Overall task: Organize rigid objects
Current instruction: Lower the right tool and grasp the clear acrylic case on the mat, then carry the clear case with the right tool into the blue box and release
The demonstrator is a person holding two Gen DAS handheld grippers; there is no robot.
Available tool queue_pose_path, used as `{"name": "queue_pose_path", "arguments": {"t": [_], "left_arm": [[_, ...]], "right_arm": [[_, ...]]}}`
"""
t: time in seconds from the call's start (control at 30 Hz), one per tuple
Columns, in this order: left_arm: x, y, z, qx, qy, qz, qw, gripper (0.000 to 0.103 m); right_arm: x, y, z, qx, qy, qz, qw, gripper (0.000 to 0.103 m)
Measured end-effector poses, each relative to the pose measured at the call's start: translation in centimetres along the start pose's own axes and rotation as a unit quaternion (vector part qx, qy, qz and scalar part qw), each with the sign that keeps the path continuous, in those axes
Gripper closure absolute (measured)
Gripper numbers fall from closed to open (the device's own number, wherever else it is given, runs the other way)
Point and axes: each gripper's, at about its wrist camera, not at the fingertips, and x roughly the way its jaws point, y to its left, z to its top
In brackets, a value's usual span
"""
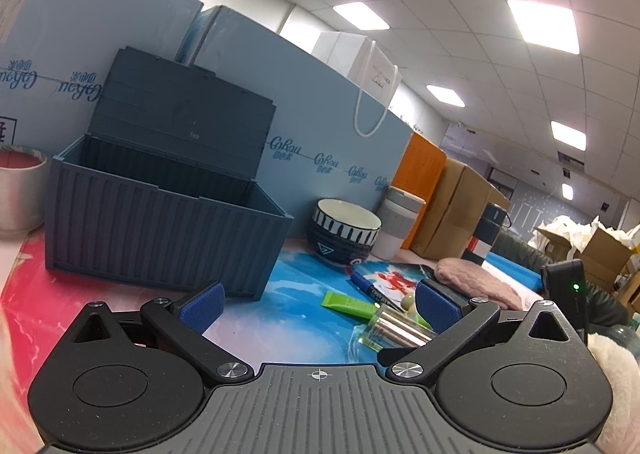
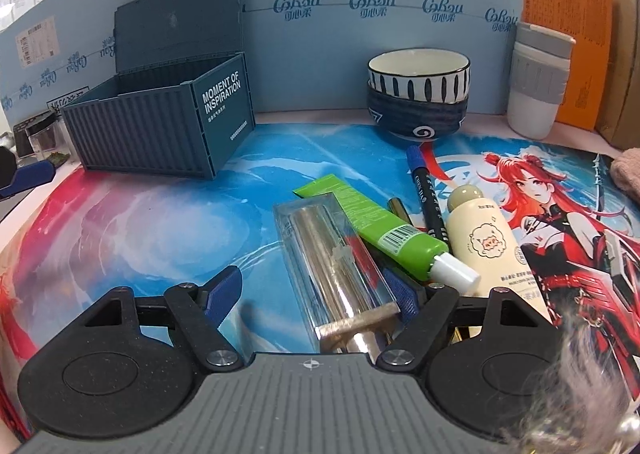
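The right gripper (image 2: 316,290) stands spread around a clear case holding a silver tube (image 2: 340,274), its left pad apart from it: the grasp is in hand. Next comes closing, then carrying to the open blue container box (image 2: 160,134) ahead-left. The left gripper (image 1: 318,304) hangs spread, empty.

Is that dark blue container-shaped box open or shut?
Open: the dark blue ribbed plastic box has its lid standing upright behind it.
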Motion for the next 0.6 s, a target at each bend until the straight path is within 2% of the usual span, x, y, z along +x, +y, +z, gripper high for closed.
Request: {"name": "queue_pose_path", "arguments": {"t": [0.07, 0.2, 0.3, 0.47, 0.6], "left_arm": [[0.2, 0.1, -0.1, -0.001, 0.007, 0.003, 1.0000, 0.000], [0.7, 0.5, -0.2, -0.009, 0.018, 0.012, 0.9997, 0.000], [0.6, 1.0, -0.1, -0.020, 0.017, 0.015, 0.9996, 0.000], [0.3, 1.4, 0.2, -0.033, 0.009, 0.017, 0.9993, 0.000], [0.0, 1.8, 0.4, -0.038, 0.005, 0.027, 0.9989, 0.000]], "right_arm": [[0.5, 0.0, 0.4, -0.001, 0.008, -0.004, 1.000, 0.033], [1.8, -0.3, 1.4, -0.003, 0.021, -0.015, 1.000, 0.056], [1.8, -0.7, 1.8, 0.002, 0.024, -0.011, 1.000, 0.067], [0.5, -1.1, 1.9, 0.036, 0.019, 0.019, 0.999, 0.068], [-2.2, -1.0, 2.5, 0.058, -0.016, 0.033, 0.998, 0.068]]}}
